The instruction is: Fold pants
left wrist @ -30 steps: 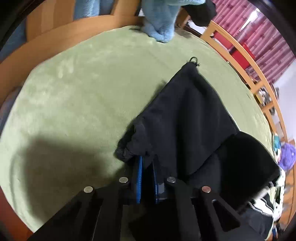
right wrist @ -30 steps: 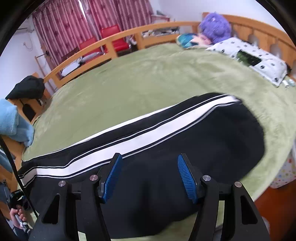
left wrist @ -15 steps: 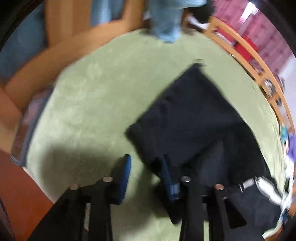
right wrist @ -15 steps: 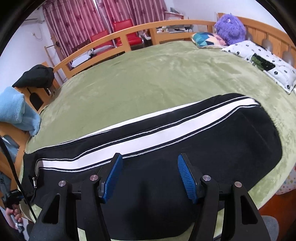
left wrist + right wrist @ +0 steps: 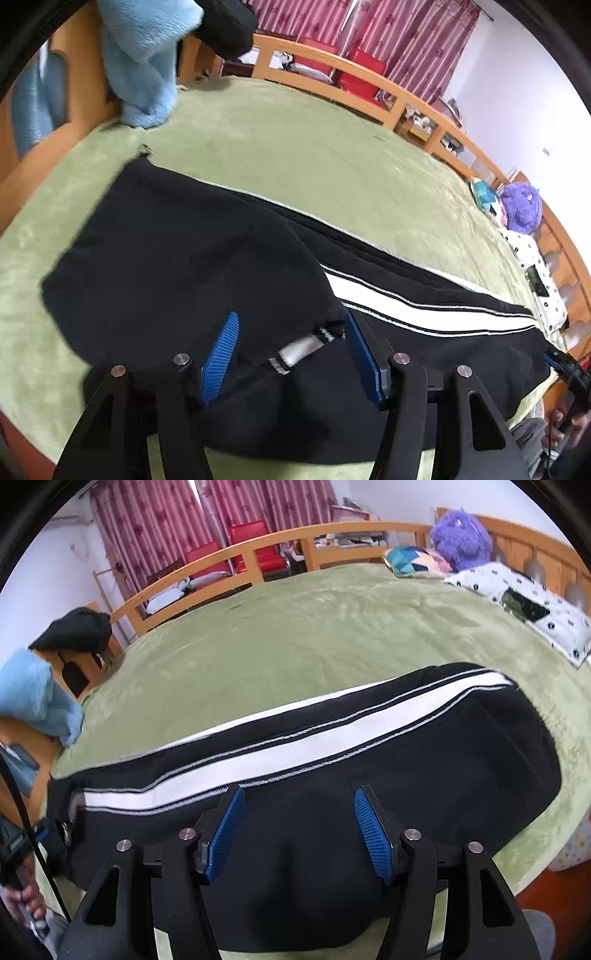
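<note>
Black pants [image 5: 177, 258] with a white side stripe [image 5: 424, 314] lie on the green bedspread [image 5: 332, 147], one end folded over so the stripe is covered there. My left gripper [image 5: 291, 332] is open and empty just above the folded edge, near a grey drawstring tip [image 5: 301, 349]. In the right wrist view the pants [image 5: 424, 775] stretch across with the stripe [image 5: 295, 746] running along them. My right gripper [image 5: 299, 808] is open and empty over the near black part.
A blue towel [image 5: 147, 55] and a black garment [image 5: 225, 26] hang on the wooden bed rail [image 5: 351, 70]. A purple plush [image 5: 461, 539], a patterned cushion [image 5: 413, 559] and a spotted pillow [image 5: 524, 602] sit by the headboard. Red chairs [image 5: 236, 550] stand behind the rail.
My left gripper has let go of the black cloth, opened wide and swung round to face along the pants. The right gripper stayed open and shifted slightly.
</note>
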`<state>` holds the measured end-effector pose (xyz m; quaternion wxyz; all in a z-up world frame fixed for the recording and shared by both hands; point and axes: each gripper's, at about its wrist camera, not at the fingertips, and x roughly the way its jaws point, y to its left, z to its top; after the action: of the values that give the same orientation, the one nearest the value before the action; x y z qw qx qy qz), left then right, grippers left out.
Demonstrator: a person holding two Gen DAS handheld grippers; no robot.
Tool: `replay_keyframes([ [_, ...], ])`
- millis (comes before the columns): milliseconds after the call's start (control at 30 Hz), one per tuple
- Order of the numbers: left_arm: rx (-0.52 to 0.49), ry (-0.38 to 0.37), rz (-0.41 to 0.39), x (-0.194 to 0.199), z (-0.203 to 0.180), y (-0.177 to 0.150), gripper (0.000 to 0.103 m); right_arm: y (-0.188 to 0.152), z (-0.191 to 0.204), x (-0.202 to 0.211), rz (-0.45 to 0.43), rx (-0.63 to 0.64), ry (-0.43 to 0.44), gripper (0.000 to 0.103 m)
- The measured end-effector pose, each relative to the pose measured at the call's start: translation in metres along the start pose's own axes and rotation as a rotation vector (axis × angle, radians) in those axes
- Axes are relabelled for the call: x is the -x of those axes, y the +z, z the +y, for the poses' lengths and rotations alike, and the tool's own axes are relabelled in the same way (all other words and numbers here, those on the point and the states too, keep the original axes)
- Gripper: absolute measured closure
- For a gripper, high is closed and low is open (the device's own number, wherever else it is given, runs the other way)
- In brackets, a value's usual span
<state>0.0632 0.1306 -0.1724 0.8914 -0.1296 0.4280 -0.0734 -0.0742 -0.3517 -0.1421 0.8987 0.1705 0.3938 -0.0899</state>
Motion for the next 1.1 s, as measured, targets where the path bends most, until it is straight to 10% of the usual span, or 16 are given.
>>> replay_keyframes([
  [367, -0.125, 0.193, 0.096, -0.047, -0.037, -0.014, 0.032, -0.010, -0.015, -0.017, 0.055, -0.074, 0.006, 0.041],
  [533, -0.066, 0.131, 0.040, -0.025, -0.013, 0.003, 0.078, -0.009, -0.002, -0.029, 0.078, -0.052, 0.007, 0.041],
  [833, 0.157, 0.094, -0.083, 0.001, 0.097, 0.091, 0.089, -0.005, 0.025, -0.055, 0.111, 0.030, 0.005, 0.051],
  [1000, 0.232, 0.062, -0.009, -0.025, 0.130, 0.104, 0.088, -0.004, 0.034, -0.062, 0.116, 0.051, -0.022, 0.051],
  [1100, 0.244, 0.175, -0.022, -0.027, 0.135, 0.105, 0.066, -0.001, 0.033, -0.067, 0.124, 0.058, -0.042, 0.051],
])
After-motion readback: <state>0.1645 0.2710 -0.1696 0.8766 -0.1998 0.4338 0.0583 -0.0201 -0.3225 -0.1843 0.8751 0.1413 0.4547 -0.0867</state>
